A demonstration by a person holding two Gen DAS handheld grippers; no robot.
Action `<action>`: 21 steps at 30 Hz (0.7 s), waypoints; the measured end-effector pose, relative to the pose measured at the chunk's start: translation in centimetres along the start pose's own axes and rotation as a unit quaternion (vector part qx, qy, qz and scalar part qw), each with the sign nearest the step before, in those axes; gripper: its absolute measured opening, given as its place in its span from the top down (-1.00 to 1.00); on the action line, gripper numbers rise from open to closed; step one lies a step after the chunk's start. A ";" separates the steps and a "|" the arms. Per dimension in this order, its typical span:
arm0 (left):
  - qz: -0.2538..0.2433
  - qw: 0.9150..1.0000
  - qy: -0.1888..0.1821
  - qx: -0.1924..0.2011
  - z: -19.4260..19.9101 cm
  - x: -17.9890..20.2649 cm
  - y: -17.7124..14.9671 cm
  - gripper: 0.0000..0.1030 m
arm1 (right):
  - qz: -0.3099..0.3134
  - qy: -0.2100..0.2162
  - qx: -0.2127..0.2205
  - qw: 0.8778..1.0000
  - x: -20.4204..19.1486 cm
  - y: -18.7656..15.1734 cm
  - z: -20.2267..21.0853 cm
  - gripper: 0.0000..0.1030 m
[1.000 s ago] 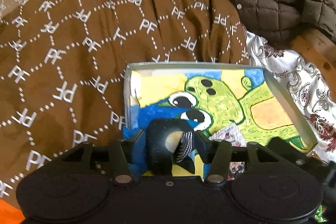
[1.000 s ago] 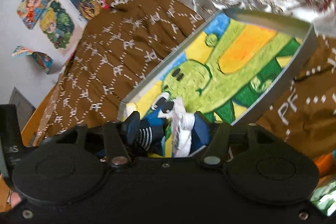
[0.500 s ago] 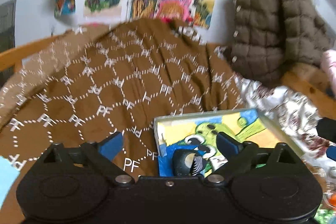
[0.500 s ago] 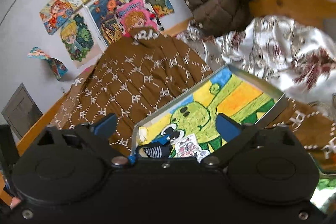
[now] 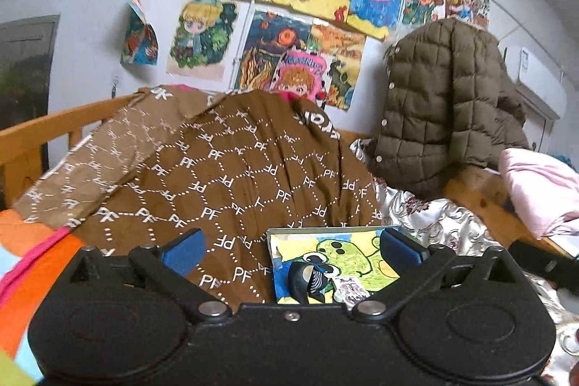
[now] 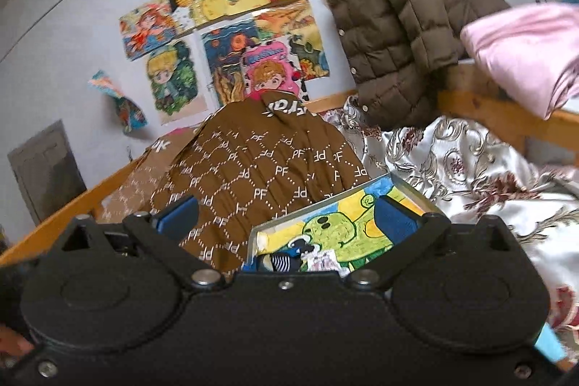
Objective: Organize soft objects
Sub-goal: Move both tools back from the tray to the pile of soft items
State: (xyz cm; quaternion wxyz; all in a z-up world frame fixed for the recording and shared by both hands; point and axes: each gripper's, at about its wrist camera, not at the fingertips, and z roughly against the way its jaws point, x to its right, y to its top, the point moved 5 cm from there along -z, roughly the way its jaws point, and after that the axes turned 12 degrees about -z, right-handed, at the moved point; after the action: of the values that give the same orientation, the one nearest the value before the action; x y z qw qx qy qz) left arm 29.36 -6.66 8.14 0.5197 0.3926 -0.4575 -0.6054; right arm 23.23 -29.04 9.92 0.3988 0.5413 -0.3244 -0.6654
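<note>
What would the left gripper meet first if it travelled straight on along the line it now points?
Probably the brown PF-patterned quilt. The left gripper is open, holds nothing and points slightly downward over the bed, and the quilt mounds up ahead of it. The cartoon-lined tray lies lower right. Depth is unclear.

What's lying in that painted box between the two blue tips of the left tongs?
In the left wrist view, a dark striped sock and a small patterned one lie in the shallow painted box, framed by the open left tongs, which hold nothing.
</note>
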 end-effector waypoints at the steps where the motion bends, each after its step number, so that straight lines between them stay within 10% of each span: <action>1: -0.003 1.000 0.001 0.005 1.3 0.0 -0.1 -0.98 | 0.007 0.000 -0.003 1.000 -0.3 -0.3 0.8 -0.99; 21: -0.022 0.999 -0.002 0.031 16.0 -1.4 -7.2 -0.99 | 0.063 -0.042 0.012 0.997 -3.3 -8.1 14.3 -0.99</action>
State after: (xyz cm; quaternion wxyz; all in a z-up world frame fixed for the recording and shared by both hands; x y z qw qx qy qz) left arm 12.42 -2.64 5.61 0.4931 0.4171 -0.4685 -0.6029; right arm 8.09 -22.28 7.36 0.4197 0.4962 -0.3825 -0.6567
